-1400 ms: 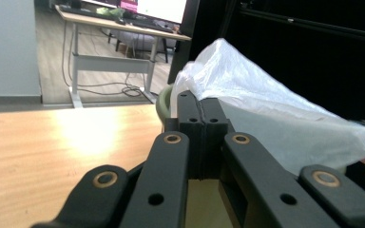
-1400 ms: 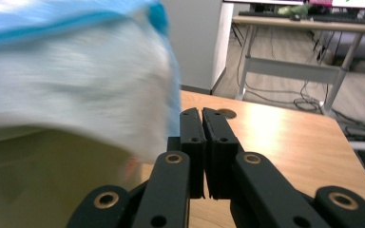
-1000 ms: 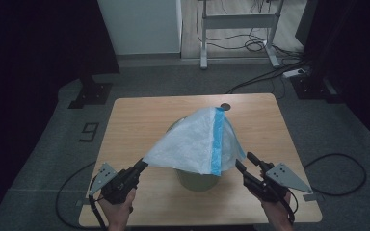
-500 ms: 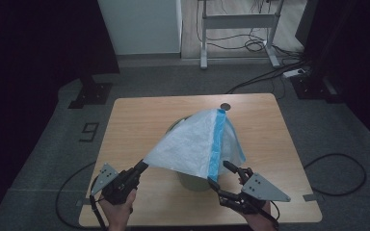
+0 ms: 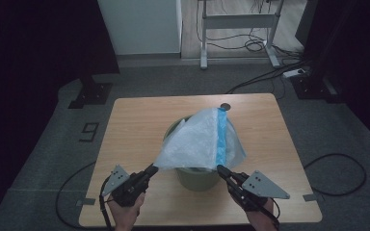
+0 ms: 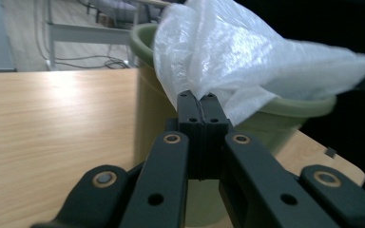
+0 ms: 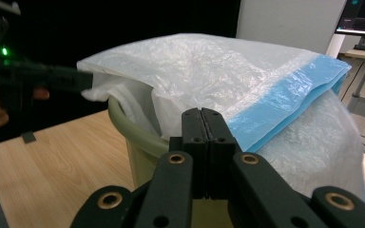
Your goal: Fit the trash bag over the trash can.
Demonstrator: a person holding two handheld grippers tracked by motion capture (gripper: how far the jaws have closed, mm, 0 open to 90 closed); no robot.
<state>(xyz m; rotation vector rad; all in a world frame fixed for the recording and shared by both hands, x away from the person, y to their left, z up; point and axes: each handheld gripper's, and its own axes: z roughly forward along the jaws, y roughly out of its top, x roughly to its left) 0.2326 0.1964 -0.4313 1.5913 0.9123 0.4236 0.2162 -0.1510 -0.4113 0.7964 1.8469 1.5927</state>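
Observation:
A white plastic bag (image 5: 197, 139) with a blue stripe (image 5: 220, 134) is draped over an olive-green bin (image 5: 195, 179) on the wooden table (image 5: 135, 125). My left gripper (image 5: 151, 168) is at the bin's left, shut on the bag's stretched corner; in the left gripper view the film (image 6: 247, 57) comes out of the tips of the left gripper (image 6: 197, 95). My right gripper (image 5: 220, 168) is at the bin's front right. Its jaws have just been closing and now stand shut on the bag's edge at the stripe's lower end, with the bag (image 7: 209, 71) just behind the tips of the right gripper (image 7: 202, 111).
A small dark round object (image 5: 226, 106) lies near the table's far edge. Behind the table stand a metal desk frame (image 5: 238, 21) and a white cabinet (image 5: 139, 24), with cables (image 5: 270, 72) across the floor. A "9" mark (image 5: 90, 131) is on the floor at the left.
My right gripper moved left from the bag's right side, opened on the way, and is now shut at the stripe's lower end. The bag's right side has sunk. The left gripper stayed put.

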